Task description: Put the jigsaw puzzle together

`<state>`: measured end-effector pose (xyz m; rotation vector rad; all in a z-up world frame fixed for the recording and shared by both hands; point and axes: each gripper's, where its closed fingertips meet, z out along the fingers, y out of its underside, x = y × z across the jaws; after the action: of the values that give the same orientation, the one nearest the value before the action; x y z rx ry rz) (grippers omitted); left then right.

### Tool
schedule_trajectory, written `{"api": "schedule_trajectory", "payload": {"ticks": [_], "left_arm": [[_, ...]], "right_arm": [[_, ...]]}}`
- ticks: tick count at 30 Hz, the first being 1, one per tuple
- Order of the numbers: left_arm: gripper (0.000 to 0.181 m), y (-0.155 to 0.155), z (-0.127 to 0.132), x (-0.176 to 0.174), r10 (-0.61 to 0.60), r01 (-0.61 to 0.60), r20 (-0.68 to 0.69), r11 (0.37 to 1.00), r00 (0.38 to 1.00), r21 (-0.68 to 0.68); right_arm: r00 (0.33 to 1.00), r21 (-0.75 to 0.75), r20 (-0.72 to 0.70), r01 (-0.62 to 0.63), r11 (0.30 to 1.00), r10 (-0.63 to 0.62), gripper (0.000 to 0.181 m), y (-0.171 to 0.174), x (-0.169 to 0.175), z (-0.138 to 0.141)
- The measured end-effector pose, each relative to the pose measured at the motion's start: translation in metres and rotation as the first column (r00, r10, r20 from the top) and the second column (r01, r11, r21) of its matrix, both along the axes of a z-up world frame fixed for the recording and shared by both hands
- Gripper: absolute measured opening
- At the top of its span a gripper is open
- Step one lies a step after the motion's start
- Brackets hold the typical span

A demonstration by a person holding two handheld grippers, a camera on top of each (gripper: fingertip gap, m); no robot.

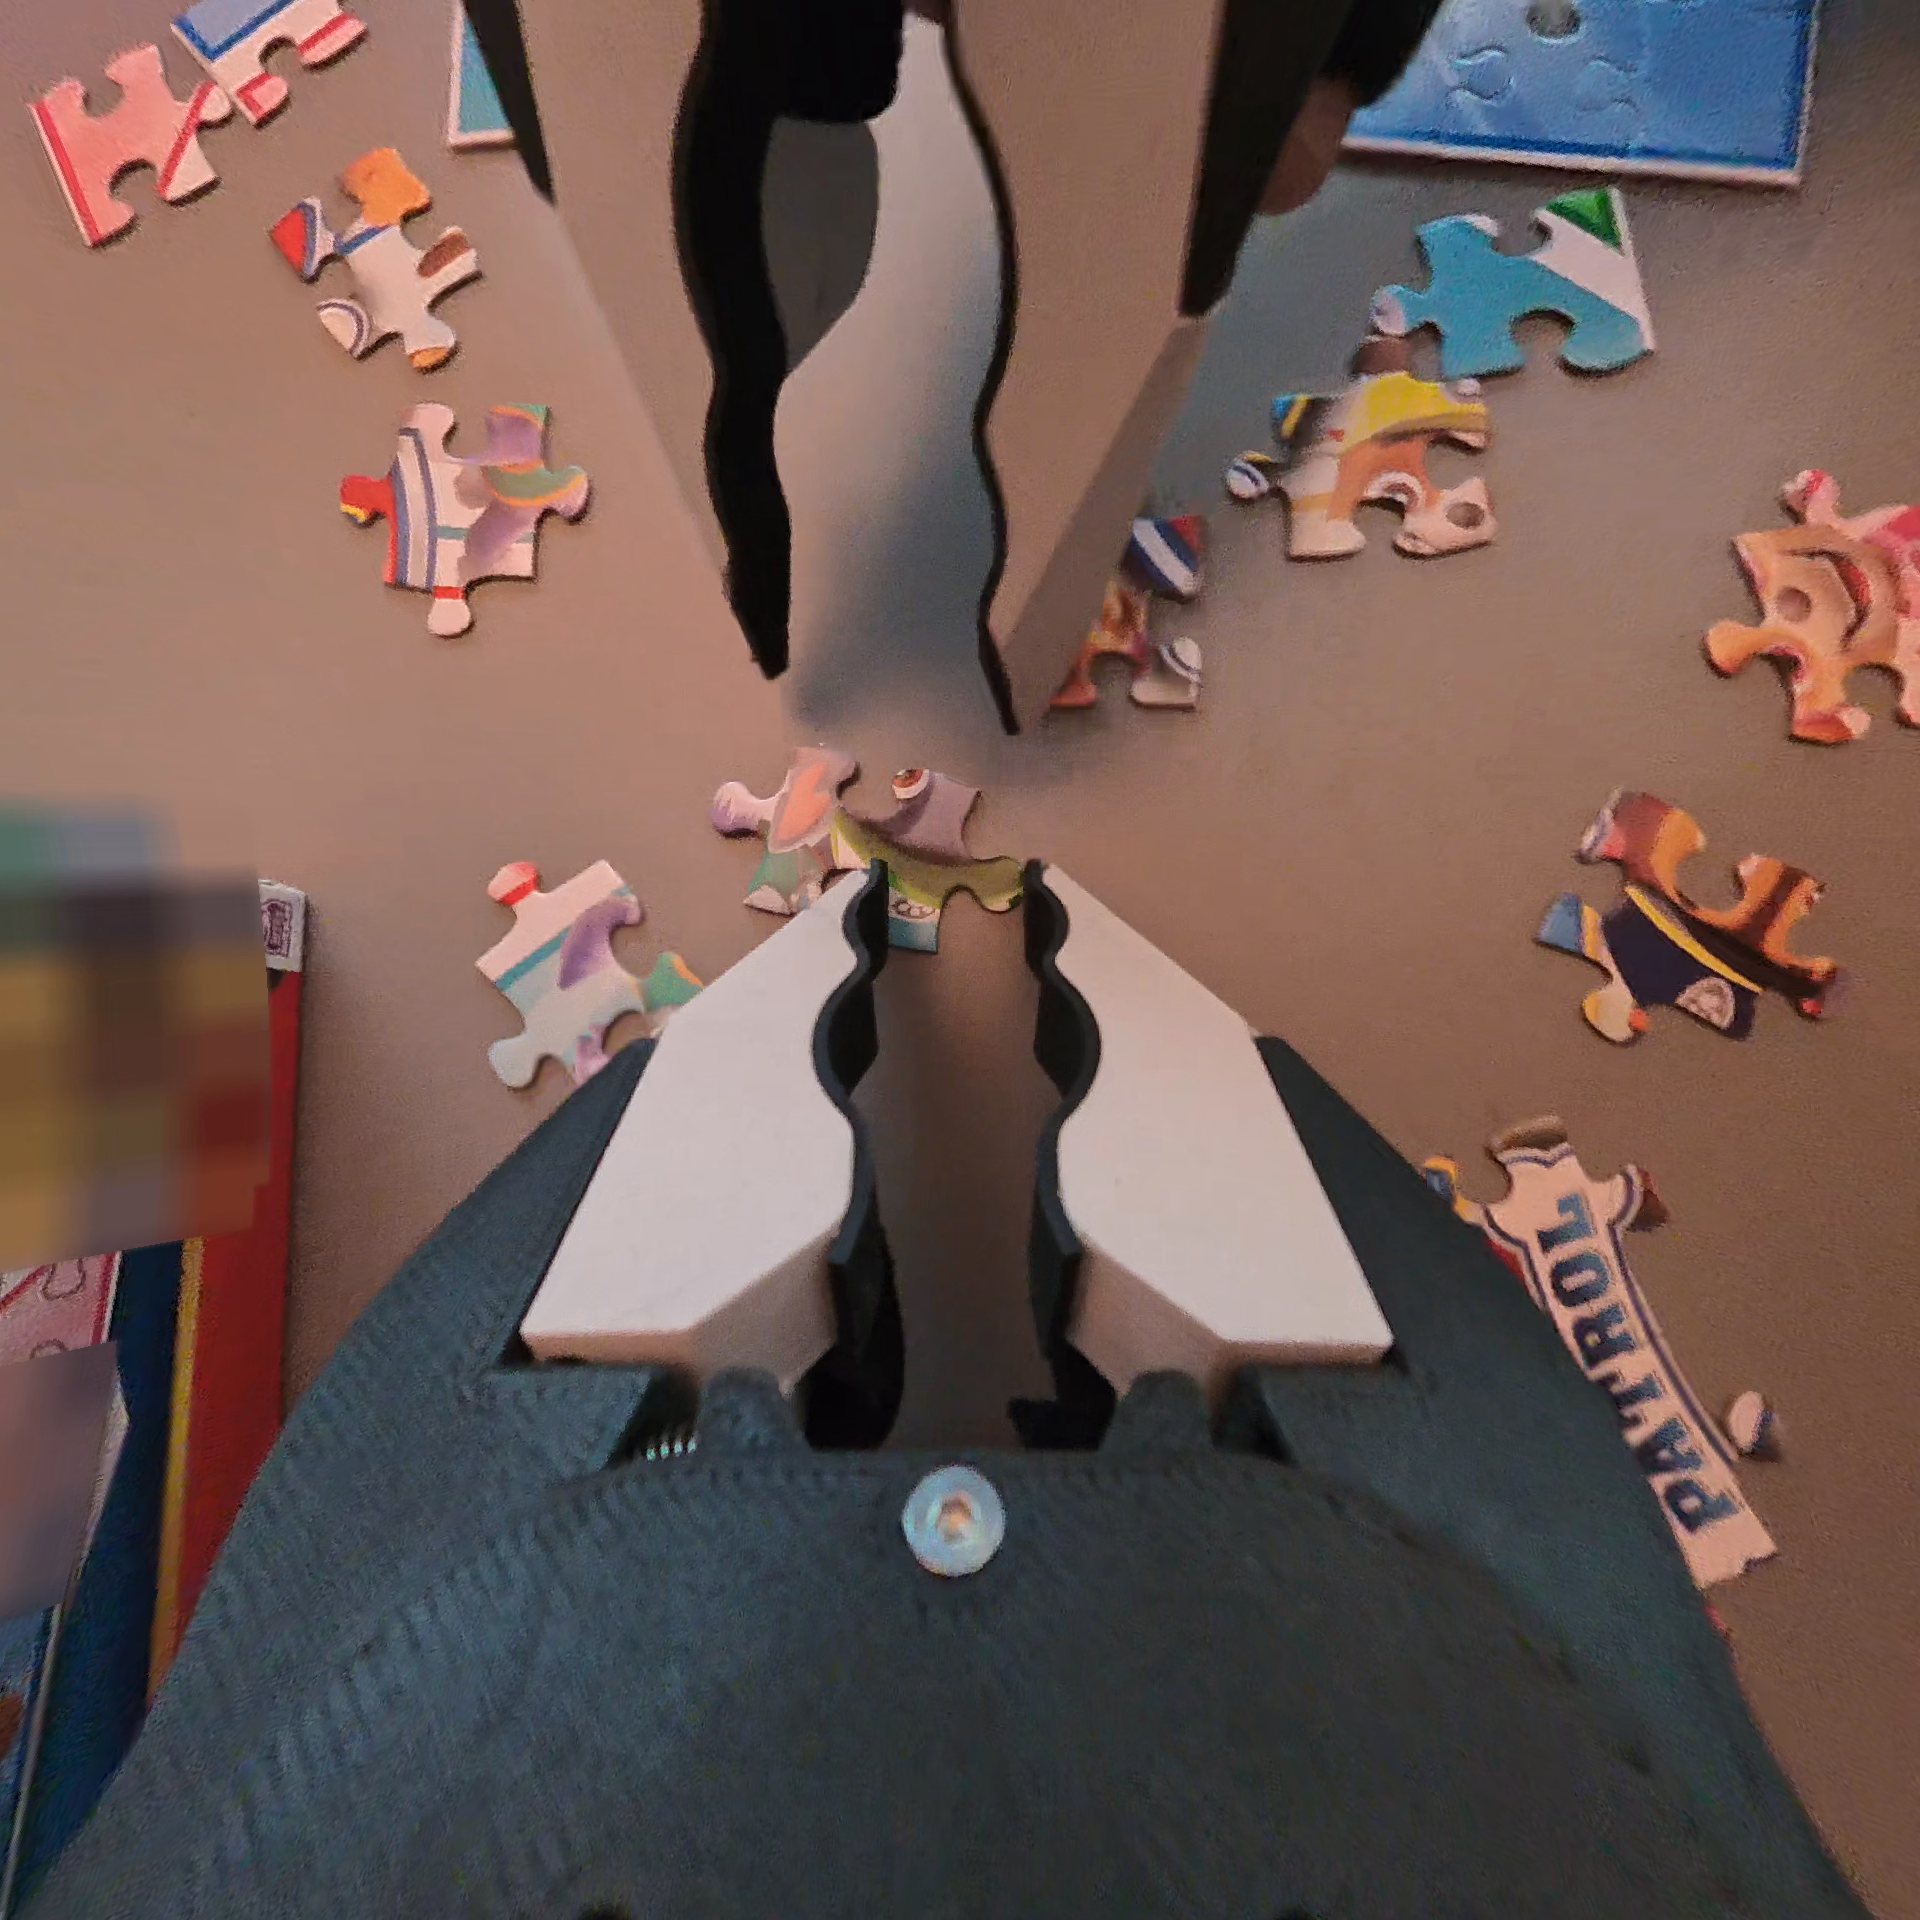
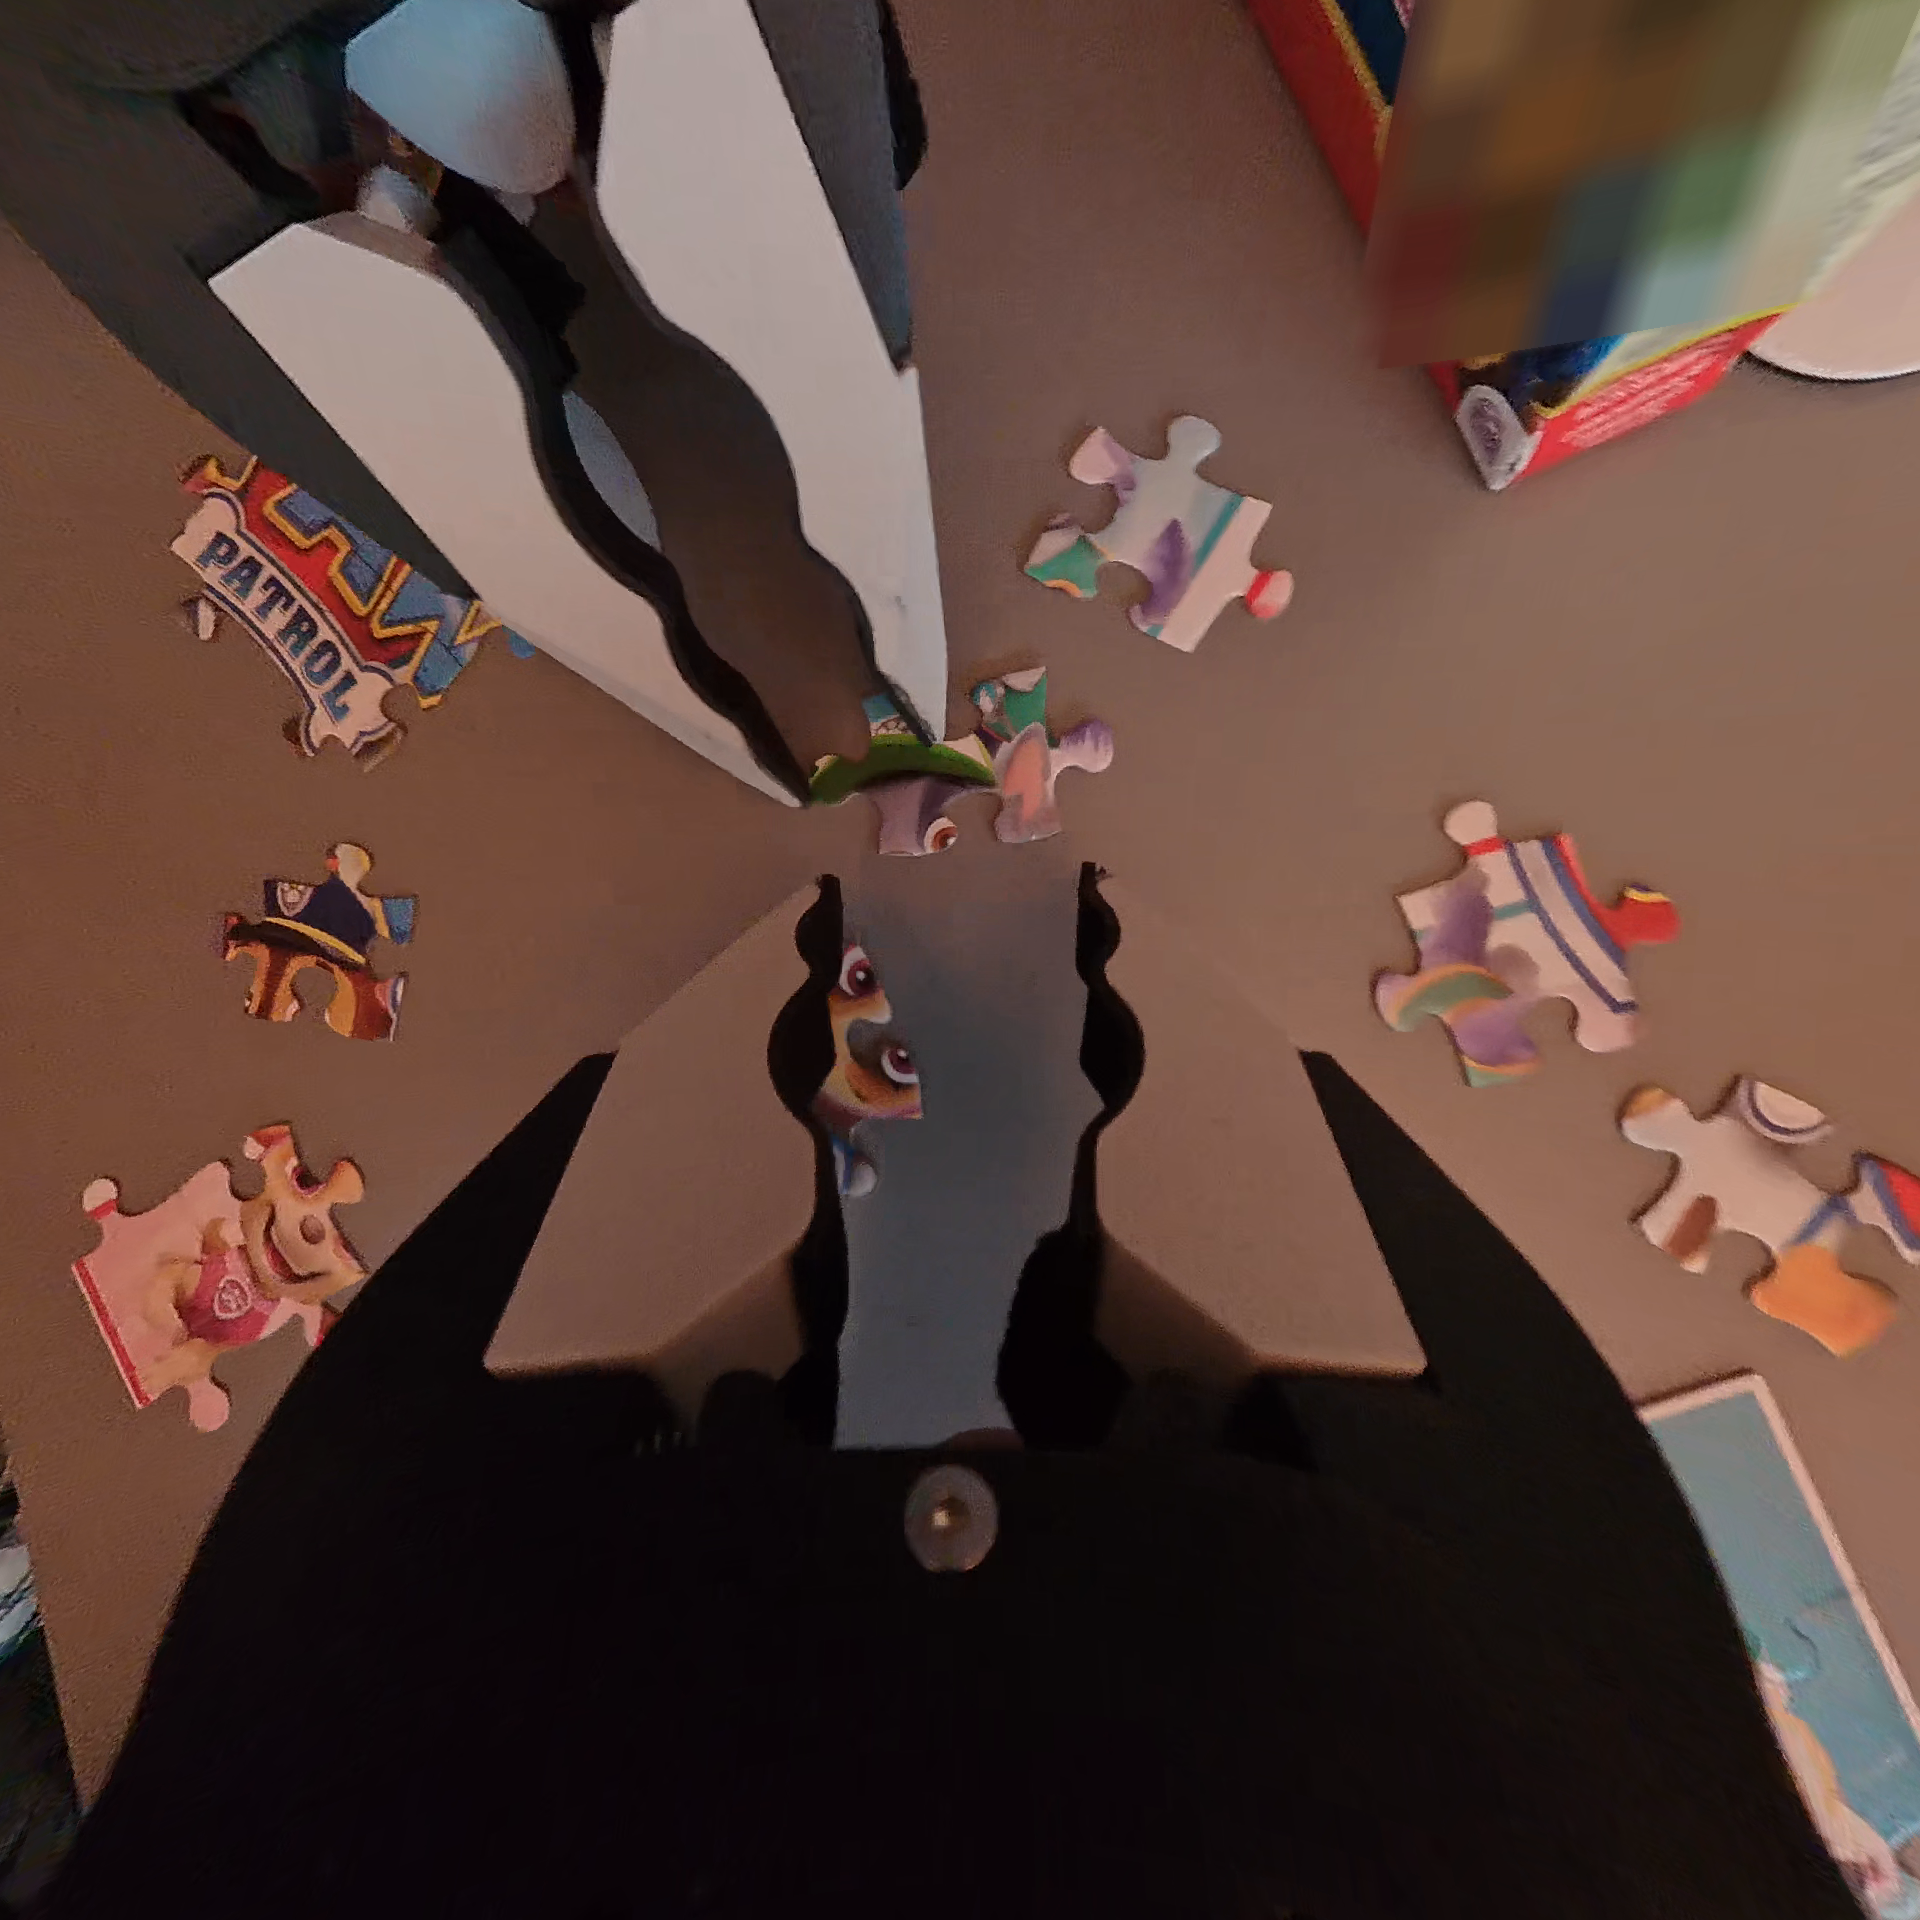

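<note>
Several loose jigsaw pieces lie face up on the brown table. A green-and-purple piece lies against a pink-eared piece at the centre. My left gripper is open, its tips down at the green-and-purple piece's near edge, part of which shows between its fingers. In the right wrist view the left gripper stands on that piece. My right gripper is open and empty, just short of those pieces. A piece with eyes lies under its left finger. It also shows in the left wrist view.
A red puzzle box stands at the left, also seen in the right wrist view. A joined blue section lies far right. A logo piece and a dark-hat piece lie to the right. Striped pieces lie to the left. My two grippers' fingertips are within a few centimetres of each other. The joined blue section sits 15 cm or so from the ends of my right fingers.
</note>
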<state>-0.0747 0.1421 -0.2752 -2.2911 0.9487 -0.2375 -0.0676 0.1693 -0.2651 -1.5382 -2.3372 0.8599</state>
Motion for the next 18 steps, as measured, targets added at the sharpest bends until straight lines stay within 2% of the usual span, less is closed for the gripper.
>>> {"api": "schedule_trajectory", "payload": {"ticks": [11, 12, 13, 16, 18], "left_arm": [[0.025, -0.028, 0.005, -0.005, -0.057, 0.095, -0.215, 0.981, 0.975, 0.172], [0.022, -0.030, 0.006, -0.004, -0.058, 0.103, -0.231, 0.977, 0.971, 0.187], [0.000, -0.031, 0.010, -0.003, -0.062, 0.116, -0.244, 0.970, 0.968, 0.213], [0.000, -0.035, 0.016, -0.002, -0.048, 0.120, -0.274, 0.960, 0.960, 0.252], [0.000, -0.037, 0.011, -0.005, -0.038, 0.114, -0.300, 0.964, 0.953, 0.241]], "right_arm": [[0.999, -0.087, -0.043, -0.003, 0.996, -0.001, 0.042, -0.017, -0.011, 0.011], [0.999, -0.101, -0.052, -0.008, 0.995, 0.003, 0.043, -0.020, -0.013, 0.013], [0.998, -0.119, -0.060, -0.016, 0.993, 0.009, 0.043, -0.023, -0.015, 0.016], [0.996, -0.188, -0.081, -0.036, 0.982, 0.021, 0.042, -0.034, -0.020, 0.022], [0.996, -0.213, -0.085, -0.045, 0.976, 0.027, 0.041, -0.039, -0.022, 0.021]]}}
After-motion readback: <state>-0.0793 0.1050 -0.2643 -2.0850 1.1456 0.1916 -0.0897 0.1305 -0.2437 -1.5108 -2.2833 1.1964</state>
